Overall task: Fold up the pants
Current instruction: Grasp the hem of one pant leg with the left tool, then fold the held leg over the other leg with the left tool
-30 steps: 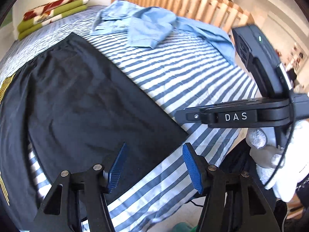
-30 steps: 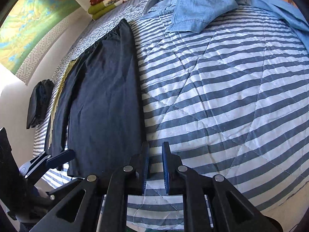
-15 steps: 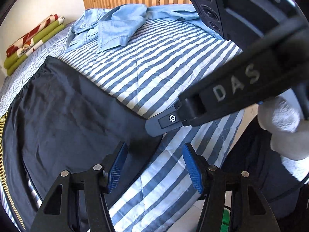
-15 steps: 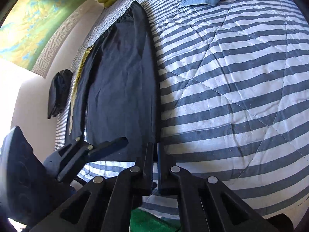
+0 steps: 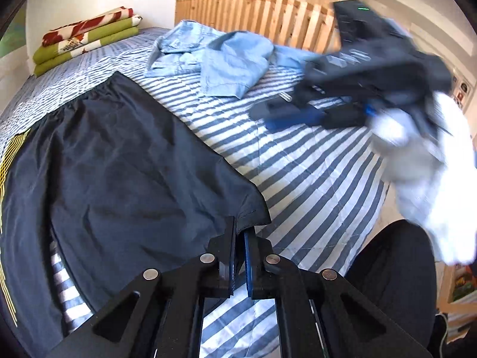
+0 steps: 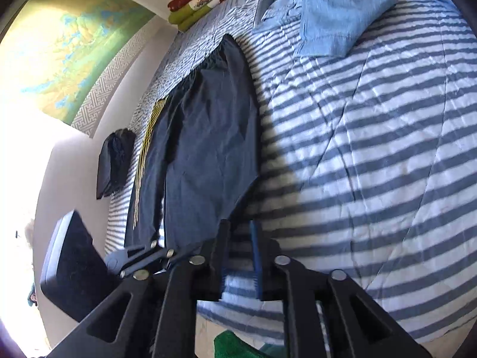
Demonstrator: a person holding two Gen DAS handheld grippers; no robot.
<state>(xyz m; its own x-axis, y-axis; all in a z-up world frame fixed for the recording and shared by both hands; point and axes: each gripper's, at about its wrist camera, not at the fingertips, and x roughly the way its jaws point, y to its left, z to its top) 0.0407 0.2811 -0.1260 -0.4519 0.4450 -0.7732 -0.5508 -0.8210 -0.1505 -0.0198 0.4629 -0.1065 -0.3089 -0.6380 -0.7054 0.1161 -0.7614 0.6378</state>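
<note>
Left claw has snapped closed since a second ago, now clamping the pants hem.
Right claw is hovering slightly parted, gripping nothing; one shirt is lying on the bed.

The pants I'm working on are dark navy, nearly black, with thin yellow stripes running down the side. They lie on a bedspread striped in blue-grey and white, the stripes finer and paler toward the far end. The shirt heaped beyond is light blue denim. My left gripper is black with blue pads, and my right gripper is the same black with a blue pad showing. The folded blankets are lime green with a red and white pattern. The headboard is pale wood slats. The wall hanging is green, yellow and blue, bordered by a grey-and-white key pattern.
</note>
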